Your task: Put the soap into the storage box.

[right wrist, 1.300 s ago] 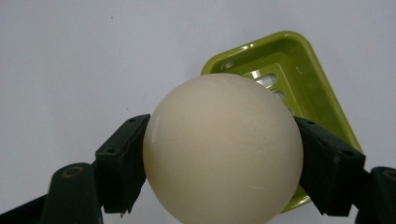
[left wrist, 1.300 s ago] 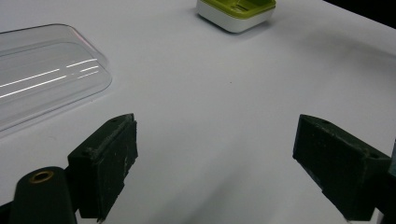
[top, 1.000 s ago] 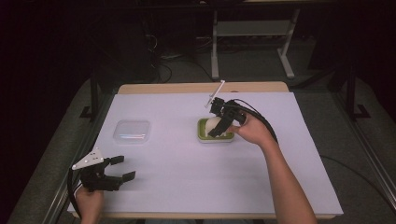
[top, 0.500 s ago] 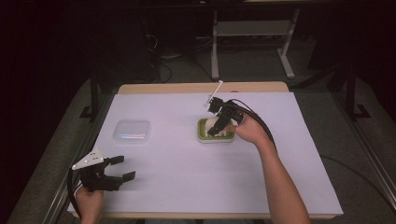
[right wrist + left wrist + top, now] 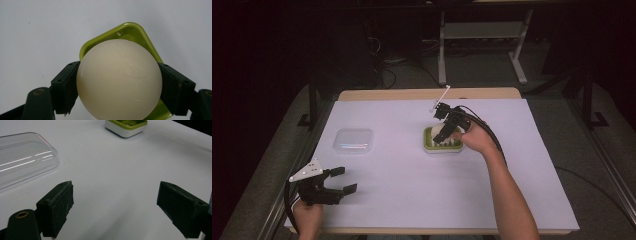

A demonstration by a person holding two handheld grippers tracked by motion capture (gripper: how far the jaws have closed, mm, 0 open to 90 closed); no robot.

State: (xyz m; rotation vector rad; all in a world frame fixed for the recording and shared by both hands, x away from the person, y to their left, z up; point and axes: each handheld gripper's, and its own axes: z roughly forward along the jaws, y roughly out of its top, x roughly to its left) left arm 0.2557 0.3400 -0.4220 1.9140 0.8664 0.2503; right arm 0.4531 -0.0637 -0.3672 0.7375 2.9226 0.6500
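A cream ball (image 5: 119,80) is clamped between the two jaws of my right gripper (image 5: 119,91), right above a green, white-sided tray (image 5: 130,31). In the high view the ball (image 5: 442,132) hangs over the tray (image 5: 428,146) at the middle of the table, with the right gripper (image 5: 444,136) pointing down at it. My left gripper (image 5: 339,180) rests near the front left edge, open, with nothing between its jaws (image 5: 115,207). The tray (image 5: 126,127) lies far ahead of it in the left gripper view.
A clear plastic lid (image 5: 353,140) lies left of the tray; it also sits close in the left gripper view, the lid (image 5: 23,157) just ahead on the left. White paper (image 5: 522,175) covers the table. A thin white stick (image 5: 439,99) juts from the right gripper.
The right gripper with the ball has shifted slightly left and lower over the tray. The left gripper has stayed where it was.
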